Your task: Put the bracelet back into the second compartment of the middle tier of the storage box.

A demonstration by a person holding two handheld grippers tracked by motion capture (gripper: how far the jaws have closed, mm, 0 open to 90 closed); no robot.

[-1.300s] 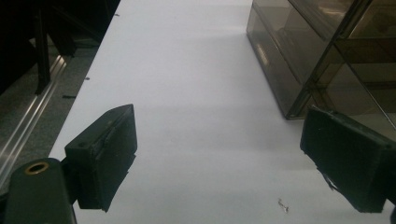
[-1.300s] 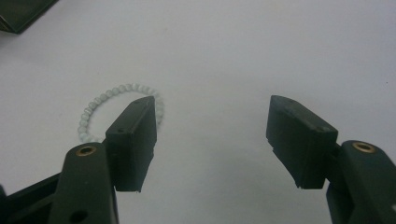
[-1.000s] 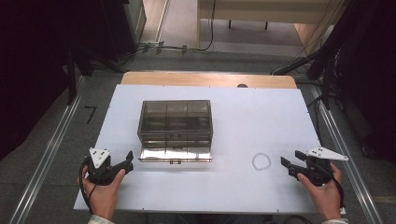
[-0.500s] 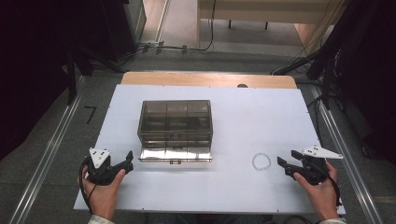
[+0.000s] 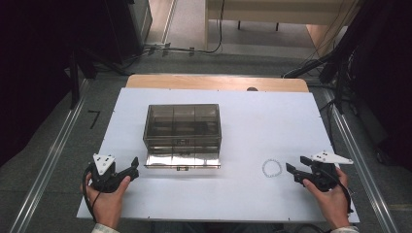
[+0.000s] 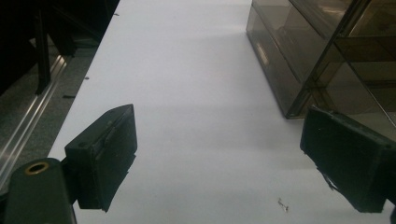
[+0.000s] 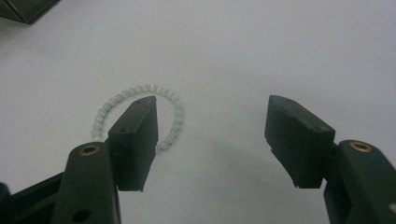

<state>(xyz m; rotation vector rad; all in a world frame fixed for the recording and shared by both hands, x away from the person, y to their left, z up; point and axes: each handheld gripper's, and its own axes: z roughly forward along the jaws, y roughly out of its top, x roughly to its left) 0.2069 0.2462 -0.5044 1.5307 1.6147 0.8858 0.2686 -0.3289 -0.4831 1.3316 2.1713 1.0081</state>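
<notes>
Pale bead bracelet (image 5: 272, 168), one box (image 5: 182, 135).

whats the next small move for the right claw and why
Probably ease the right claw forward and a little to its left, so the open jaws straddle the bracelet. The bracelet lies flat on the table, just ahead of the claw and untouched; in the right gripper view it sits behind the left jaw, not centred in the gap.
</notes>
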